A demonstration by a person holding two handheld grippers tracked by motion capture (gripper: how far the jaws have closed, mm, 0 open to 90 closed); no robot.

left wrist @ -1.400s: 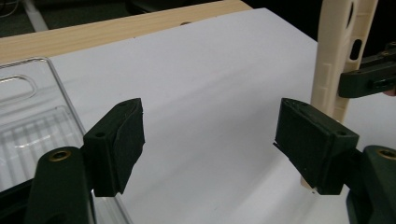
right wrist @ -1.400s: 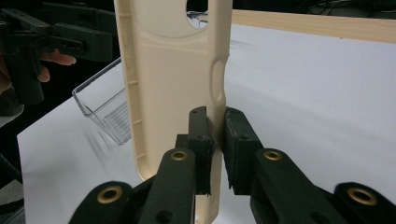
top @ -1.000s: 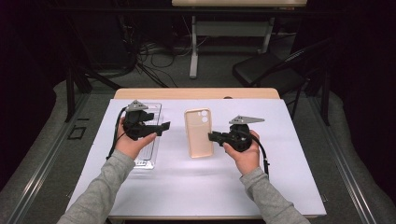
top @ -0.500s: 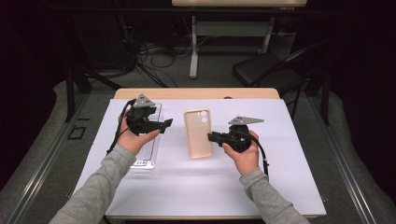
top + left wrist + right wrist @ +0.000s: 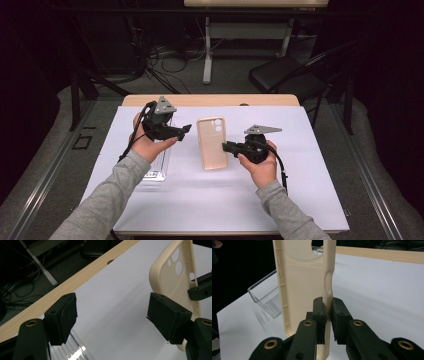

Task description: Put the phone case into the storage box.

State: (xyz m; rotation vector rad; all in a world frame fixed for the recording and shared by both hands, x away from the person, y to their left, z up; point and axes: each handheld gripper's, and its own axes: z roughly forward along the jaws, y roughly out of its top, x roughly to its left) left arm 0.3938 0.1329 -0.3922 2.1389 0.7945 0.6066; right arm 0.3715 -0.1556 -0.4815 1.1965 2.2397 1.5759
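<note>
A beige phone case (image 5: 211, 142) lies lengthwise at the table's middle, its camera holes at the far end. My right gripper (image 5: 226, 147) is shut on its right long edge; in the right gripper view the pads (image 5: 322, 312) pinch the rim of the case (image 5: 304, 277). My left gripper (image 5: 187, 129) hovers left of the case, over a clear plastic tray (image 5: 157, 167). Its jaws stand wide and have just closed a little, with nothing between them (image 5: 112, 312). The left gripper view shows the case (image 5: 170, 272) at right, with the right gripper's tip (image 5: 200, 288) on it.
A white sheet (image 5: 300, 190) covers the wooden table, whose bare far edge (image 5: 210, 100) shows. The clear tray (image 5: 265, 298) sits at the left of the sheet. Beyond the table stand a black chair (image 5: 285, 75) and a desk frame with cables on the floor.
My left hand has risen and shifted toward the far side above the tray. The right hand and the case have stayed put.
</note>
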